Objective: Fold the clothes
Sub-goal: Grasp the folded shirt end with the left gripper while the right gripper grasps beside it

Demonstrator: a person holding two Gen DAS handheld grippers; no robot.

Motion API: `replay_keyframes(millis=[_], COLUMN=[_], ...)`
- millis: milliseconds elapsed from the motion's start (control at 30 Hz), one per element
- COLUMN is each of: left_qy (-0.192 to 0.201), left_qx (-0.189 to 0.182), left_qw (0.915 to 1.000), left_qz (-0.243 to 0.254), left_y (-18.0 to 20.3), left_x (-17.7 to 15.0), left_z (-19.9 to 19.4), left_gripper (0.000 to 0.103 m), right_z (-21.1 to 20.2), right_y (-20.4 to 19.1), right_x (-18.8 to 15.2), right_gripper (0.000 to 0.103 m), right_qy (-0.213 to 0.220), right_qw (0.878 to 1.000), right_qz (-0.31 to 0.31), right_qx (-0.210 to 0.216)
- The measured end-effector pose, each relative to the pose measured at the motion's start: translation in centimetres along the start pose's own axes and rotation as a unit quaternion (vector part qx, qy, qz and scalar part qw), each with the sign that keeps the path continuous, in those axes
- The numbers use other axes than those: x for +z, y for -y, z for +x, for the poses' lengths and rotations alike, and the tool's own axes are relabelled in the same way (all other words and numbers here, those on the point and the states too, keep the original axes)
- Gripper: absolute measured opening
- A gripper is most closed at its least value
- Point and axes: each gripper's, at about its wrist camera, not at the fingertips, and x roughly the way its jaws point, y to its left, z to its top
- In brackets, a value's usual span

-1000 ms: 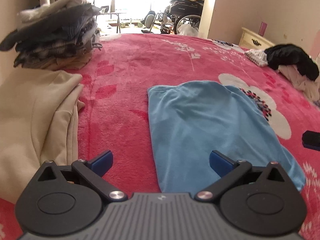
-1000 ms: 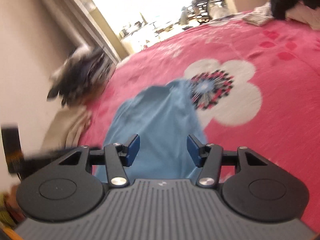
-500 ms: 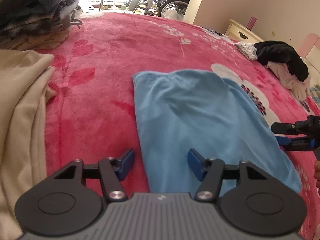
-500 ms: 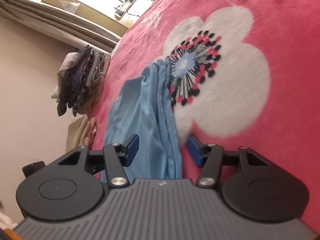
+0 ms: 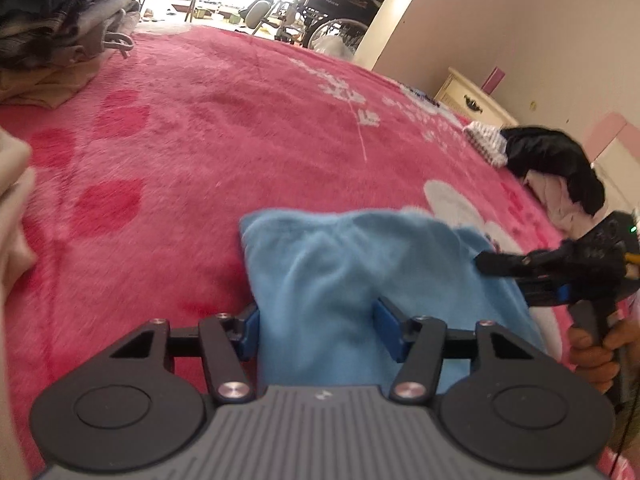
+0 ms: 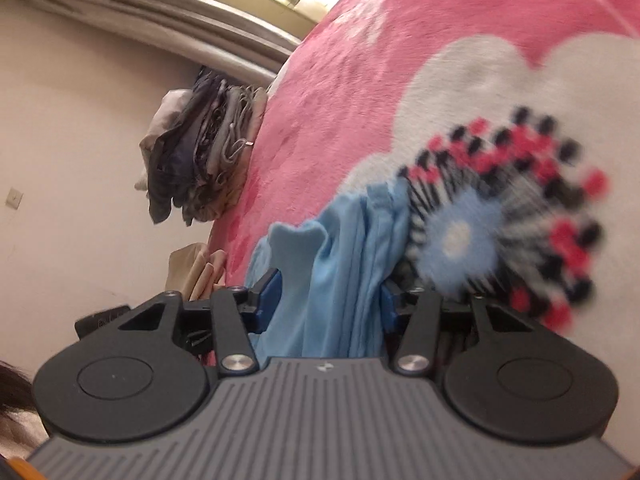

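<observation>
A light blue garment (image 5: 360,264) lies folded lengthwise on the pink flowered blanket (image 5: 200,140). My left gripper (image 5: 318,330) is low over its near left corner. Its jaws stand half apart with the cloth's left edge between them and neither pad pinching it. My right gripper (image 5: 520,280), held in a person's hand (image 5: 592,348), comes in rolled sideways at the garment's right edge. In the right wrist view the right gripper (image 6: 330,304) has bunched blue folds (image 6: 340,248) between its jaws, which are closing.
A stack of folded clothes (image 5: 60,12) sits at the far left, with a beige garment (image 5: 12,200) beside it. A black and pale pile of clothes (image 5: 552,160) lies at the right edge near a nightstand (image 5: 472,100). A wheelchair (image 5: 340,8) stands beyond the bed.
Both grippers have come down and forward onto the blue garment. The left jaws narrowed from wide apart to about half. The right gripper rolled sideways and its jaws drew in around the folds.
</observation>
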Motion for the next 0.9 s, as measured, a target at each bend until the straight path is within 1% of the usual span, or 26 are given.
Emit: replay_keyframes(millis=[133, 200, 267, 367, 400, 433, 533, 633, 767, 900], left_qy=[0.016, 0.023, 0.03, 0.034, 0.034, 0.034, 0.05, 0.072, 0.105, 0.139], left_qx=[-0.021, -0.027, -0.022, -0.02, -0.025, -0.031, -0.02, -0.023, -0.033, -0.043], left_qw=[0.9996, 0.9994, 0.9993, 0.9991, 0.999, 0.9989, 0.9982, 0.9968, 0.9934, 0.9884], left_qz=[0.002, 0.006, 0.01, 0.014, 0.012, 0.009, 0.025, 0.026, 0.031, 0.044], left_y=[-0.4, -0.4, -0.1, 0.2, 0.3, 0.4, 1.5, 2.2, 3.3, 4.8], left_x=[0.7, 0.8, 0.7, 0.8, 0.8, 0.7, 0.6, 0.8, 1.1, 0.8], left_z=[1.3, 1.7, 1.9, 1.8, 1.6, 1.4, 0.7, -0.9, -4.0, -8.0], left_gripper=[0.058, 0.058, 0.052, 0.033, 0.021, 0.018, 0.016, 0.016, 0.016, 0.016], right_z=[1.8, 2.5, 3.1, 3.0, 2.9, 2.7, 1.8, 0.4, -1.7, -4.2], right_y=[0.3, 0.5, 0.3, -0.8, -1.3, -1.8, -3.3, -5.0, -8.1, -11.3], right_x=[1.3, 1.6, 1.8, 1.6, 1.5, 1.4, 1.0, 0.5, -0.8, -2.6], right_gripper=[0.024, 0.017, 0.016, 0.017, 0.016, 0.016, 0.015, 0.014, 0.014, 0.014], right_qy=[-0.018, -0.027, -0.031, -0.024, -0.019, -0.013, 0.011, 0.031, 0.062, 0.094], right_qw=[1.0, 0.999, 0.999, 0.999, 0.999, 0.999, 0.998, 0.996, 0.991, 0.984], right_qz=[-0.009, -0.011, -0.02, -0.039, -0.046, -0.053, -0.067, -0.086, -0.116, -0.149], right_qx=[0.013, 0.016, 0.017, 0.008, 0.005, 0.003, 0.002, -0.005, -0.011, -0.019])
